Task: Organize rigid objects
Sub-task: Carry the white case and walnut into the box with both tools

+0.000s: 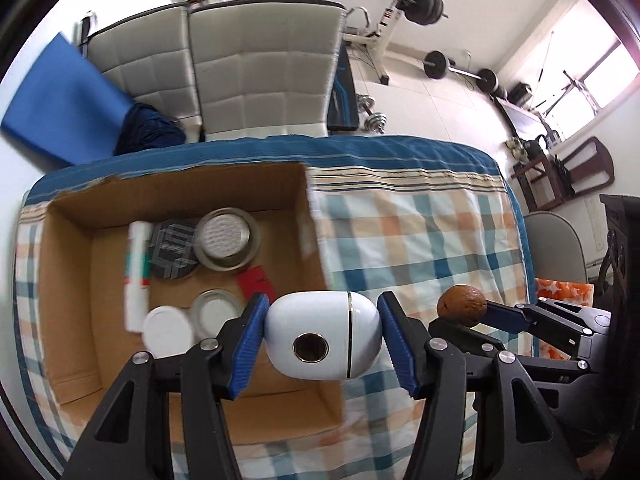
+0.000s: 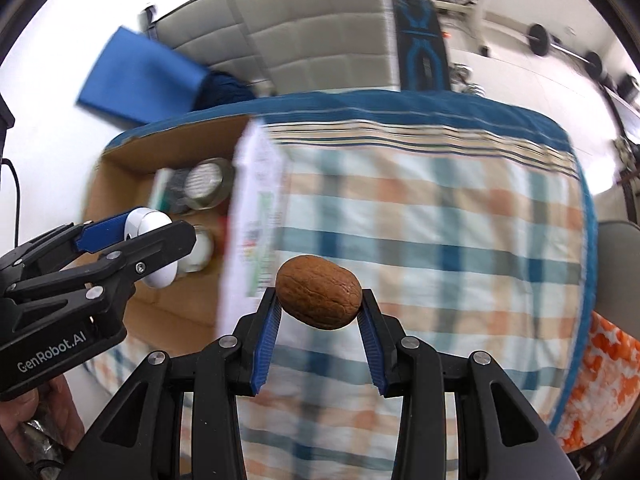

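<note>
Left wrist view is showing the left gripper (image 1: 323,334) clamping a smooth white rounded case (image 1: 323,336) with a dark round inset, hanging over the right wall of the cardboard box (image 1: 68,280). Its ribbed blue pads are hiding both ends of the case. Inside the box are lying a metal tin (image 1: 226,240), white lids (image 1: 167,330) and a blurred white tube (image 1: 138,272). The right gripper (image 2: 319,300) is squeezing a wrinkled brown nut (image 2: 319,297) above the checked cloth (image 2: 460,240), near its front edge; motion blur is smearing the box's contents in the right wrist view.
</note>
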Demonstrator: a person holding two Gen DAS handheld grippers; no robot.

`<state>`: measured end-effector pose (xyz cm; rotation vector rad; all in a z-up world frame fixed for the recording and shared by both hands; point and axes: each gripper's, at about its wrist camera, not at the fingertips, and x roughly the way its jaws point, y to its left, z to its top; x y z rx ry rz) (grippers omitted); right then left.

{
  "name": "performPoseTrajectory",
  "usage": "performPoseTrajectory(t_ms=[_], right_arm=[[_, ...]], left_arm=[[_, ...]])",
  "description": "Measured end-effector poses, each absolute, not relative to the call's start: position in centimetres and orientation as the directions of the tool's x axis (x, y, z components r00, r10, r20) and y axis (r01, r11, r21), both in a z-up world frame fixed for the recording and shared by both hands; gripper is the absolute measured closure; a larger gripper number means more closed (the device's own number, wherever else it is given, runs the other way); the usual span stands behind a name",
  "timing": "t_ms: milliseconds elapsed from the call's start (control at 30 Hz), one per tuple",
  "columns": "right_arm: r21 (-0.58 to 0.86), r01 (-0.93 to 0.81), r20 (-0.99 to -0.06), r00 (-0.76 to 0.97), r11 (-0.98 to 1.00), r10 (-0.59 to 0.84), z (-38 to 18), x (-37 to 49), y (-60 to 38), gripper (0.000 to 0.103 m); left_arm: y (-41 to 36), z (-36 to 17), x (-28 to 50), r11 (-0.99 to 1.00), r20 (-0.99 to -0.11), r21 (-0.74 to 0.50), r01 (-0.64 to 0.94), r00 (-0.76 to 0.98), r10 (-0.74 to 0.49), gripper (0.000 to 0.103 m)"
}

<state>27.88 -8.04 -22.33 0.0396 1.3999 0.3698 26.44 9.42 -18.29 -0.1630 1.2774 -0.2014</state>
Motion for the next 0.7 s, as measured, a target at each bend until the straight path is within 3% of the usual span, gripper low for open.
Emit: performPoseTrajectory(t_ms=[200, 367, 700], right_arm=[[0.288, -0.271, -0.945, 0.073, 0.918, 0.318, -23.0, 26.9, 0.3, 0.062], [0.299, -0.250, -0.951, 0.001, 0.921, 0.309, -26.5, 26.6, 5.6, 0.062], [0.269, -0.156, -0.963, -0.061, 0.951, 0.262, -32.6, 28.5, 8.9, 0.061]], left_arm=[[18.3, -19.4, 24.5, 0.979, -0.947, -0.199, -0.034, 0.263, -0.183, 0.049], [24.7, -23.9, 23.8, 0.968, -0.967, -0.217, -0.128, 0.165, -0.195, 0.049], [29.5, -30.9, 25.6, 0.969, -0.986, -0.168, -0.183, 0.049, -0.161, 0.049]])
